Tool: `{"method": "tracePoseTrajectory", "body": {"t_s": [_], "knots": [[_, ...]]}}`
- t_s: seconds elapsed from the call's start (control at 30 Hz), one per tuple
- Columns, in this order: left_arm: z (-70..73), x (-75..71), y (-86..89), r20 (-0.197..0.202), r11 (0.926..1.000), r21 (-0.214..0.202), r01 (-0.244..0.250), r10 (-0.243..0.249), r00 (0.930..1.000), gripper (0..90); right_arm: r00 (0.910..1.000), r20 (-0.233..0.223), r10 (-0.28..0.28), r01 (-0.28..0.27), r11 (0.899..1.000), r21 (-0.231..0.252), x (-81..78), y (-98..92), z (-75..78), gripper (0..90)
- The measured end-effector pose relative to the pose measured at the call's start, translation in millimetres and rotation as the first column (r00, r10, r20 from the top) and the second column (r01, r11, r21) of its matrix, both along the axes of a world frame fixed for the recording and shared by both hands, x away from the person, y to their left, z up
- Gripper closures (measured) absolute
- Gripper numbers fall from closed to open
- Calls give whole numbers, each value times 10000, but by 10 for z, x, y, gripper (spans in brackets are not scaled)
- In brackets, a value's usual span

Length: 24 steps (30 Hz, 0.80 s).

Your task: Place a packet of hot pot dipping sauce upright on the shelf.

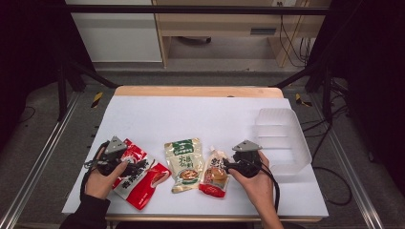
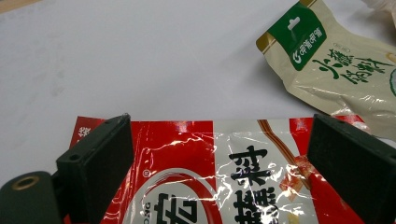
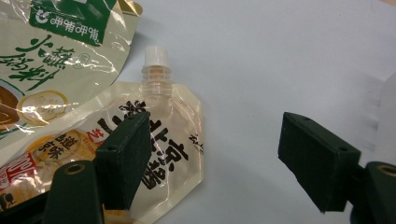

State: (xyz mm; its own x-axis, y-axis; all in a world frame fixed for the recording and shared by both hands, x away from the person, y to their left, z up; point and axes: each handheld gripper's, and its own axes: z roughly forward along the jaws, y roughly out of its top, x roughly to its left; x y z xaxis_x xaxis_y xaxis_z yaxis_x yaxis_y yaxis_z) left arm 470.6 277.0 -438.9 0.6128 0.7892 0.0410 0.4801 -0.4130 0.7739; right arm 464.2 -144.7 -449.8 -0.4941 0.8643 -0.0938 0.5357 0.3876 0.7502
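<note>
Hovering open grippers (image 2: 215, 163) over red pouch (image 2: 224, 172)

Red sachet (image 2: 224, 177) (lower part cropped)

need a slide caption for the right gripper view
Open right gripper over the edge of a spouted sauce pouch on the white table.

Clear plastic bin (image 1: 286, 143) at table's (image 1: 200, 114) right edge; green-topped beige pouch (image 1: 184, 164) mid-table.
</note>
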Motion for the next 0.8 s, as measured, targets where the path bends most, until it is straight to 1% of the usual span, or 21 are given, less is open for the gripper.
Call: {"method": "tracePoseTrajectory", "body": {"t_s": [0.03, 0.13, 0.23, 0.33, 0.4, 0.67, 0.8], "knots": [[2, 1, 6, 22, 10000, 10, 5, -5, 10000, 75, 10000, -38, -51, 51, 10000, 26, -3, 8, -3, 271], [2, -3, 11, 7, 10000, -42, -5, 5, 10000, 76, 10000, 31, -34, 33, 10000, 63, -6, 18, -1, 287], [5, -2, 7, 8, 10000, 1, 40, -40, 10000, 79, 9999, 114, 53, -54, 9999, 92, -8, 22, 6, 343], [1, -5, -6, -24, 10000, 1, 40, -40, 10000, 80, 10000, -8, -58, 58, 9998, 180, -3, 21, 5, 361], [-1, -3, -9, -29, 10000, 24, 78, -78, 10000, 81, 10000, 14, -27, 27, 9998, 173, -1, 16, 4, 377], [3, -1, 3, -70, 10000, 74, 37, -37, 10000, 83, 10000, -65, -30, 31, 9998, 179, 0, 19, 0, 403], [13, -1, 2, -45, 10000, 72, 35, -35, 10000, 84, 9999, -128, -32, 33, 10000, 68, 16, 23, -19, 416]]}}
